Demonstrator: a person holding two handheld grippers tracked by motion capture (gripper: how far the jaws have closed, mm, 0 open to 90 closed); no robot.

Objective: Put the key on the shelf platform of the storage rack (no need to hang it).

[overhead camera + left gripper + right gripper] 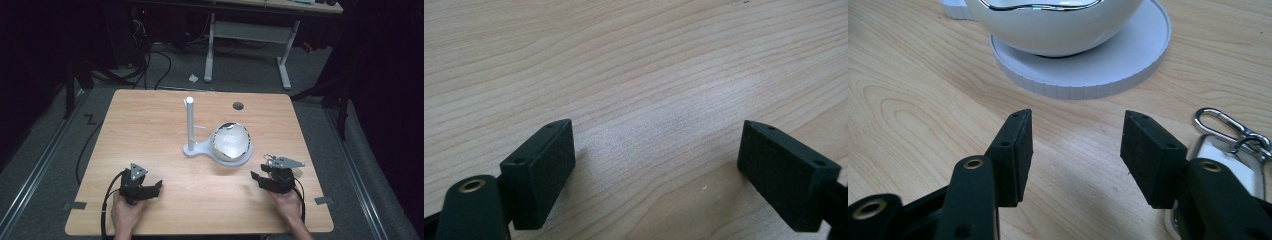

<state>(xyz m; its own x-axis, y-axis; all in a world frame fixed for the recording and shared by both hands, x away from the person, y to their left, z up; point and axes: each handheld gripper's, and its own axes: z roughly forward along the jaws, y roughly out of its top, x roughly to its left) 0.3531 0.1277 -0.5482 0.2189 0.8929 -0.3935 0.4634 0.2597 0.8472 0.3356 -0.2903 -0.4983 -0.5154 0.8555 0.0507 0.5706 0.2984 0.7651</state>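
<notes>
A white bowl point(231, 141) with a shiny silver rim sits on the round dish of a white stand point(200, 149), and a thin white post point(190, 122) rises from the stand's left end. My right gripper point(265, 176) rests near the table's front right, open, nothing between its jaws. In the right gripper view the bowl point(1053, 25) and the dish point(1128, 65) lie just beyond my right gripper point(1075, 150). A silver carabiner with a white tag point(1230, 130) lies beside its right jaw. My left gripper point(150, 187) is at the front left, open point(654, 165) over bare wood.
The wooden table point(150, 125) has a dark round hole point(238, 106) near its far edge. Behind it on the grey floor stands a white-legged desk point(247, 30) amid cables. A hand point(127, 212) holds each gripper at the front edge.
</notes>
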